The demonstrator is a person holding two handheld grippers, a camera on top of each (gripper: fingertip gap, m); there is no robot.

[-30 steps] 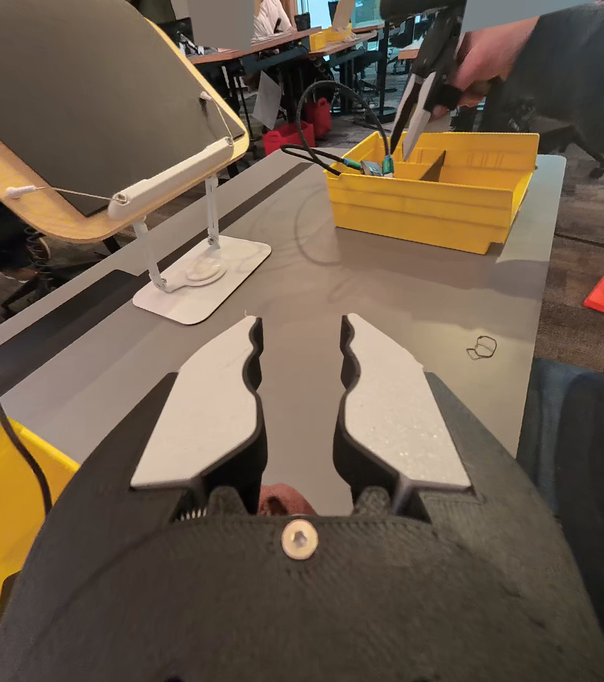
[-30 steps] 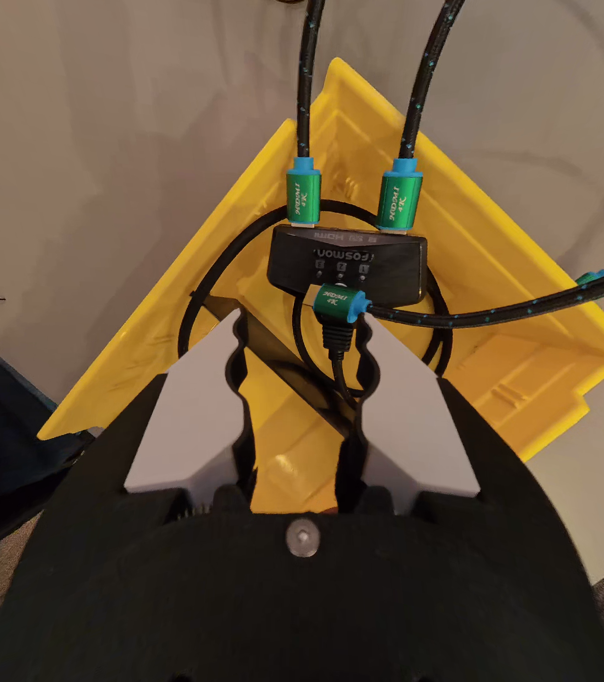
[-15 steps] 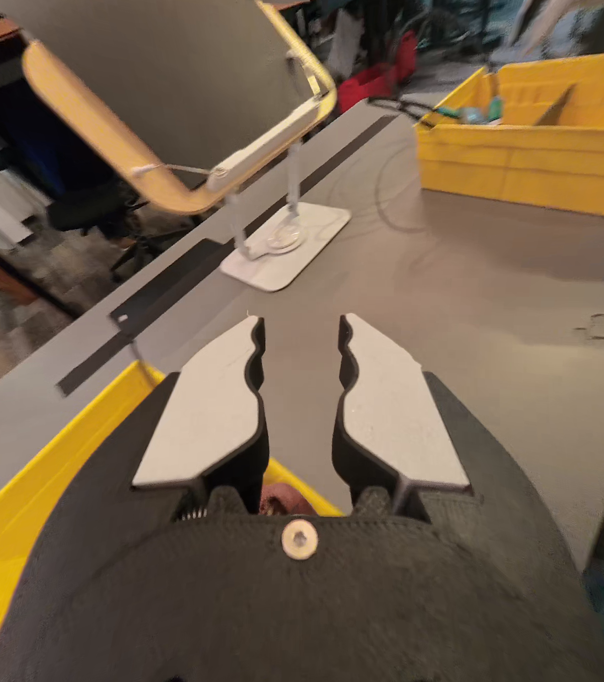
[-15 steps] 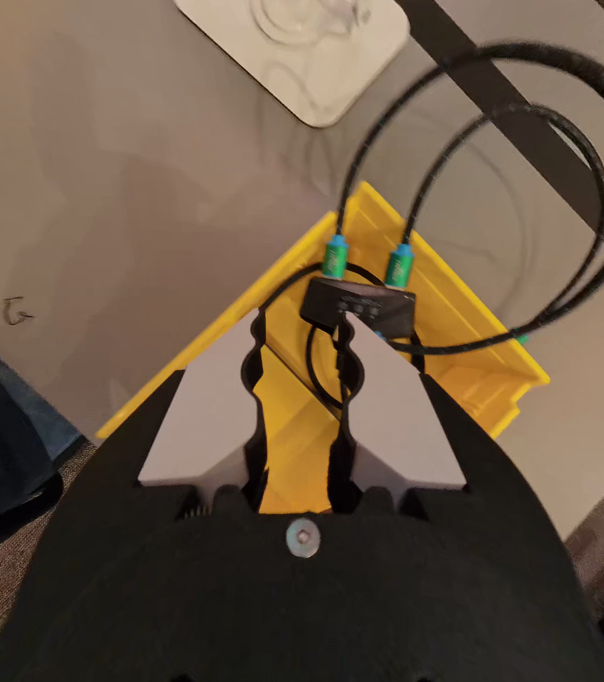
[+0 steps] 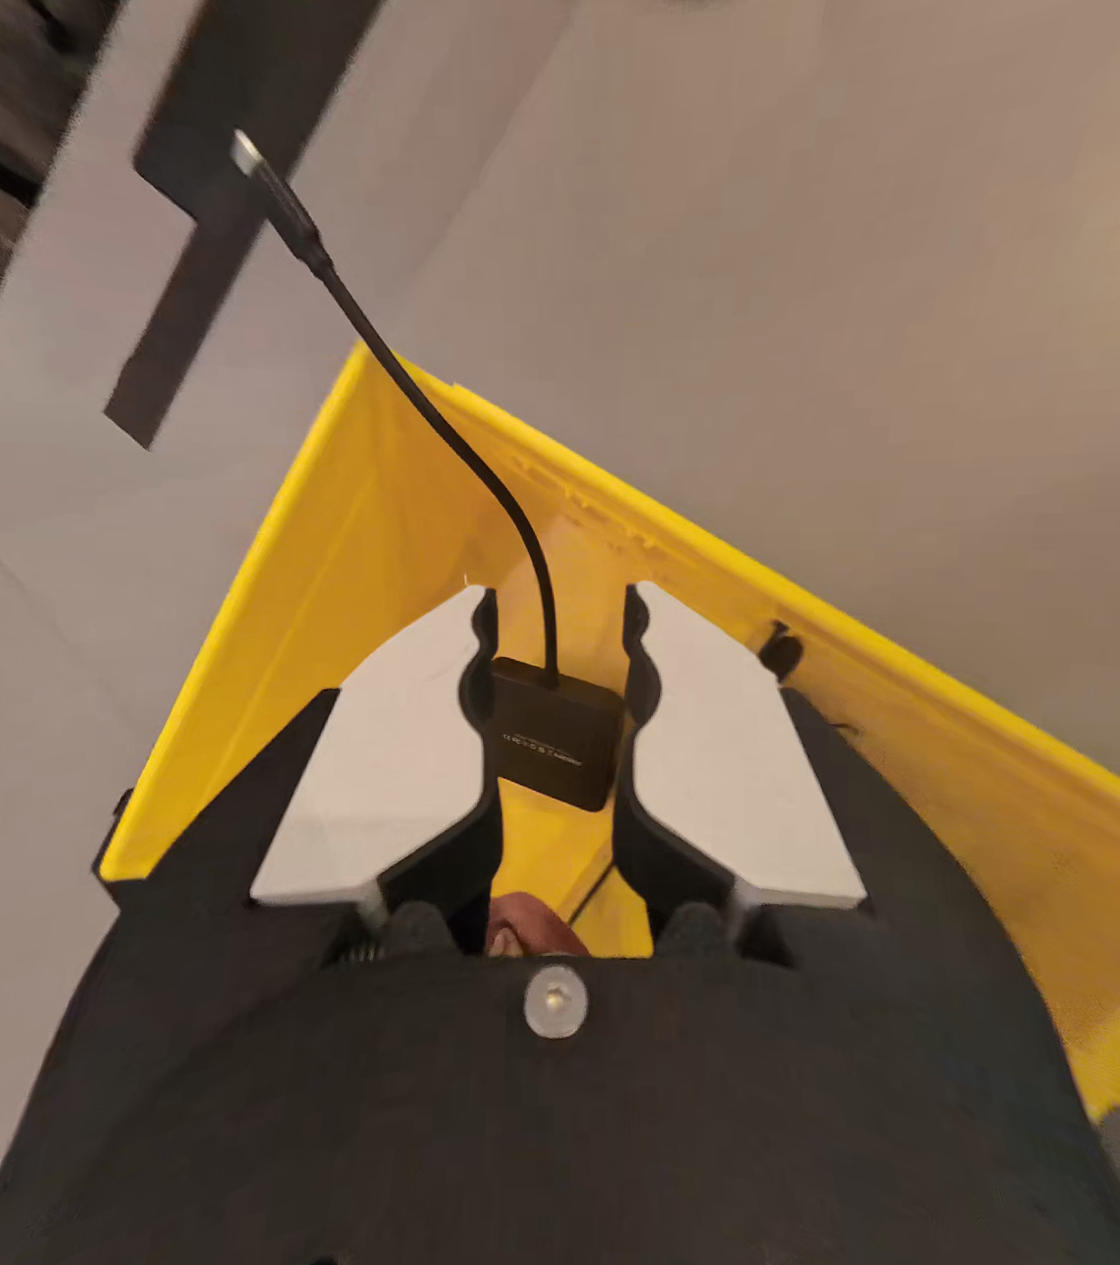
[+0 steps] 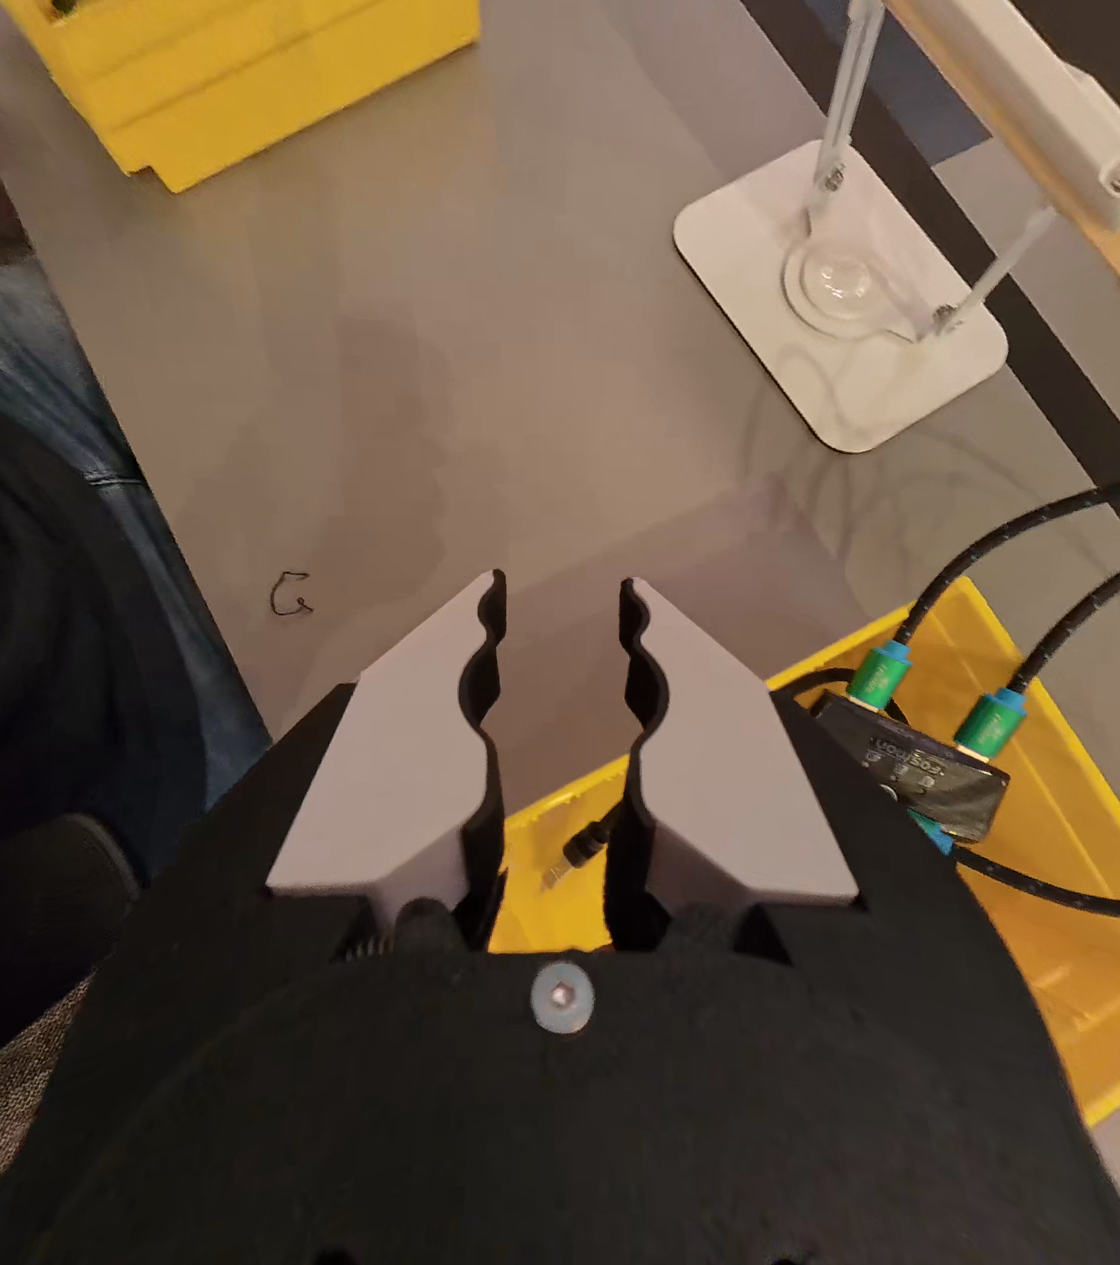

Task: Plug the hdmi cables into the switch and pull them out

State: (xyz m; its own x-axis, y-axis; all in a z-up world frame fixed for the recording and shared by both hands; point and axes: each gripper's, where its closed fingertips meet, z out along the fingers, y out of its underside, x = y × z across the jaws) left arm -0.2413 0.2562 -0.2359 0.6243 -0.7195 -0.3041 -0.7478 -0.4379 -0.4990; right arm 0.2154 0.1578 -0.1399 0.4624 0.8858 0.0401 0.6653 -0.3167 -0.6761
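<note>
Black left hand-held gripper (image 5: 556,599) above bin (image 5: 352,520)

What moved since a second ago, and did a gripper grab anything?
The left gripper swung from the open table down over a yellow bin, now straddling a small black box. The right gripper pulled back from the switch, now off to its side. Neither grabbed anything. Two green plugs remain plugged in.
</note>
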